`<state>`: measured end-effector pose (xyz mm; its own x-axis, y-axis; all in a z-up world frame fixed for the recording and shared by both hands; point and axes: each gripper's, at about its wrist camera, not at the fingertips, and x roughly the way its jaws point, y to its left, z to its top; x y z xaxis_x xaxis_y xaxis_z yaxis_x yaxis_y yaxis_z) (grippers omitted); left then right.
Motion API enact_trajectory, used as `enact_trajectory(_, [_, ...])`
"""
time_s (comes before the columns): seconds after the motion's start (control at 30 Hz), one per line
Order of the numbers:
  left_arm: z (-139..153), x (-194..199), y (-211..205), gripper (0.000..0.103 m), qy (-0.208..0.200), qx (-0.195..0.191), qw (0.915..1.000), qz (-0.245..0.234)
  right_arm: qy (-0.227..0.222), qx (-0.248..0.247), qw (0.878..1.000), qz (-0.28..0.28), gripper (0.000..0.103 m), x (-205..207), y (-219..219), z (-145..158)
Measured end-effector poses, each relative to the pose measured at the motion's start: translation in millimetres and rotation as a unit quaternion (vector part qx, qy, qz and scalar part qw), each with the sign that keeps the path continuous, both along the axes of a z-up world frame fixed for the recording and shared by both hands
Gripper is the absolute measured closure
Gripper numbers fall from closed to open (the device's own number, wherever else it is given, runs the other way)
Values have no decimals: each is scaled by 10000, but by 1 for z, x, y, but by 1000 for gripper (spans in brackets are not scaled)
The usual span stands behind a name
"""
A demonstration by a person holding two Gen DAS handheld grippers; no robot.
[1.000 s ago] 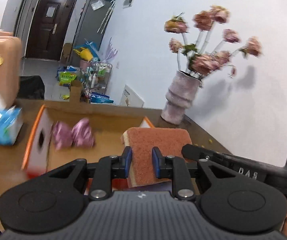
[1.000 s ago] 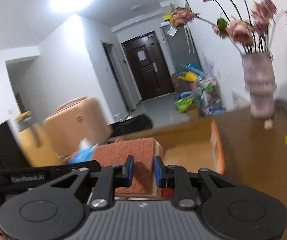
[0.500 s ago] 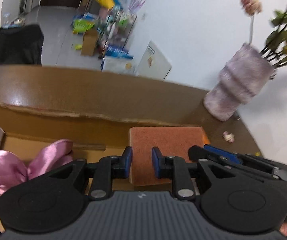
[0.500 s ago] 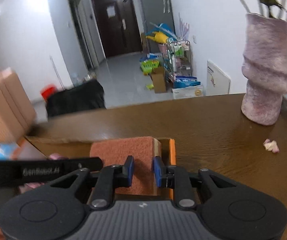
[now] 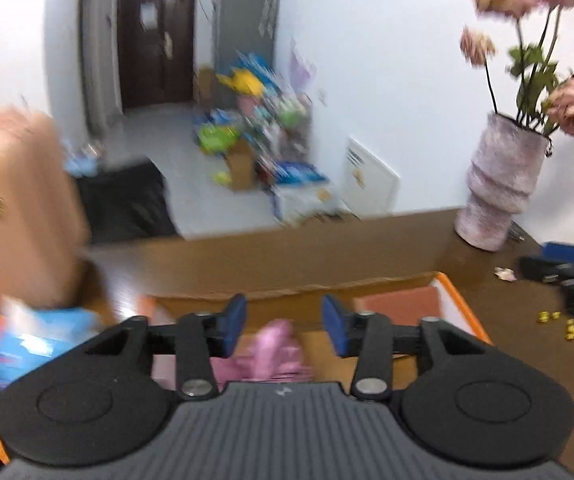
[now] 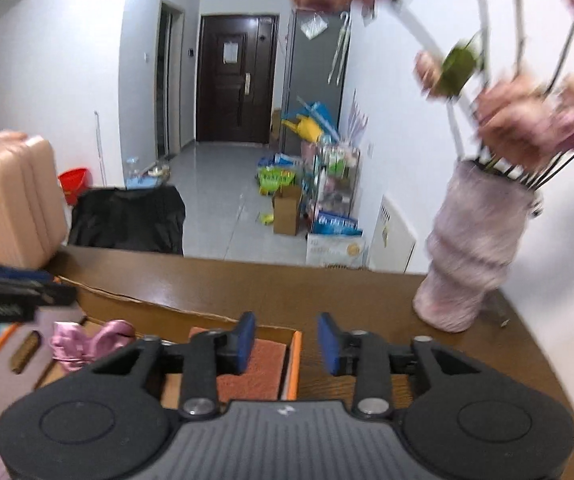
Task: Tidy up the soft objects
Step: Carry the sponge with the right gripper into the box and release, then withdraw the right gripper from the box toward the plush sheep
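left gripper (image 5: 283,330) fingers opening, nothing between them, hovering over box (image 5: 461,312); pink satin bow (image 5: 277,354) sits right below and ahead of them, so left's the closer hand for it imo. orange sponge (image 6: 253,372) already lying flat in box's right end by orange wall. right gripper (image 6: 285,342) fingers also opening, empty, sponge under left finger, counter (image 6: 327,292) under the other

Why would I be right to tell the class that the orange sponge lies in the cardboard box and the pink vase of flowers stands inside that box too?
Not quite. The orange sponge does lie in the cardboard box, but the pink vase stands on the wooden table outside the box, as the right wrist view shows.
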<state>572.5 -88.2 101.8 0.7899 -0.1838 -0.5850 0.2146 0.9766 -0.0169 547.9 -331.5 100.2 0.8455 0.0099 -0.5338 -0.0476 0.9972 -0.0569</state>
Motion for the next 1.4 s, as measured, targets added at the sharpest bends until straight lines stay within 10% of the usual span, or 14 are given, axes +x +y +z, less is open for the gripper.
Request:
enact_trajectory(0.23, [37, -110, 45, 14, -1037, 261, 9940, 229, -610, 298, 9977, 35, 23, -101, -10, 34])
enact_trajectory(0.43, [45, -198, 65, 3, -1550, 210, 9871, 345, -840, 587, 9946, 136, 18, -167, 3, 40])
enact_trajectory(0.93, [-17, -452, 91, 0, -2310, -5, 9712, 588, -1937, 964, 9748, 538, 7, -408, 42, -21])
enact_trajectory(1.4, [-66, -538, 98, 0, -1957, -215, 9781, 669, -1792, 521, 9808, 560, 3, -532, 47, -90])
